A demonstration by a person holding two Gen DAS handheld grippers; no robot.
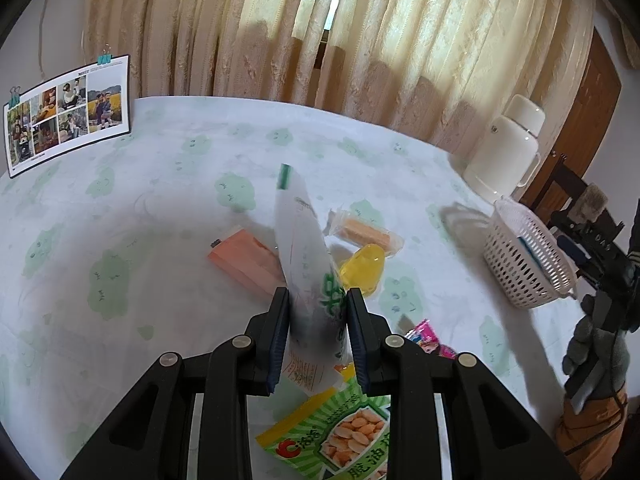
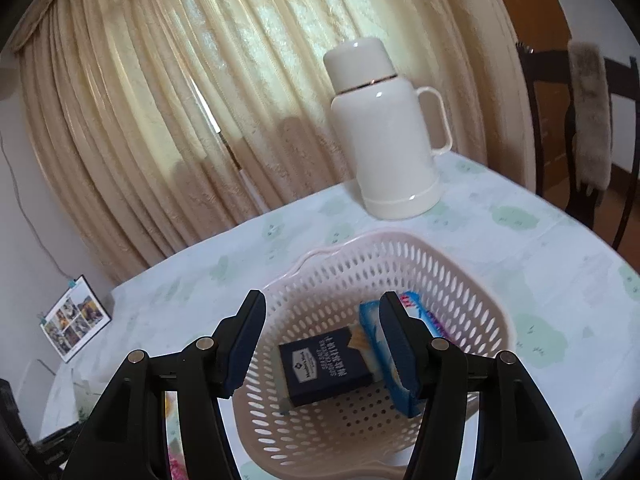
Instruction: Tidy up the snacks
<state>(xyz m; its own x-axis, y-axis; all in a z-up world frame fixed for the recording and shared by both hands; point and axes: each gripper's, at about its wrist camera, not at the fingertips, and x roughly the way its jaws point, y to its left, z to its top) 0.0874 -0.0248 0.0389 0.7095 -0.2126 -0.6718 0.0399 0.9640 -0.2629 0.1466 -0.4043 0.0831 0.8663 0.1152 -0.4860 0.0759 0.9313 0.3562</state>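
My left gripper (image 1: pixel 318 304) is shut on a white and green snack packet (image 1: pixel 306 248) and holds it upright above the table. Below it lie a pink pack (image 1: pixel 248 266), a wafer in clear wrap (image 1: pixel 366 232), a yellow jelly cup (image 1: pixel 362 268), a green peanut bag (image 1: pixel 340 436) and a pink candy wrapper (image 1: pixel 428 340). My right gripper (image 2: pixel 320 344) is open and empty, just above the white perforated basket (image 2: pixel 452 280). The basket holds a dark blue box (image 2: pixel 326 368) and a blue and white packet (image 2: pixel 380 344). The basket also shows at the right of the left wrist view (image 1: pixel 524 272).
A white thermos jug (image 2: pixel 388 132) stands behind the basket near the curtain. A photo sheet (image 1: pixel 68 114) leans at the table's far left. A dark wooden chair (image 2: pixel 584 128) stands past the table's right edge. The tablecloth (image 1: pixel 120 220) is white with green prints.
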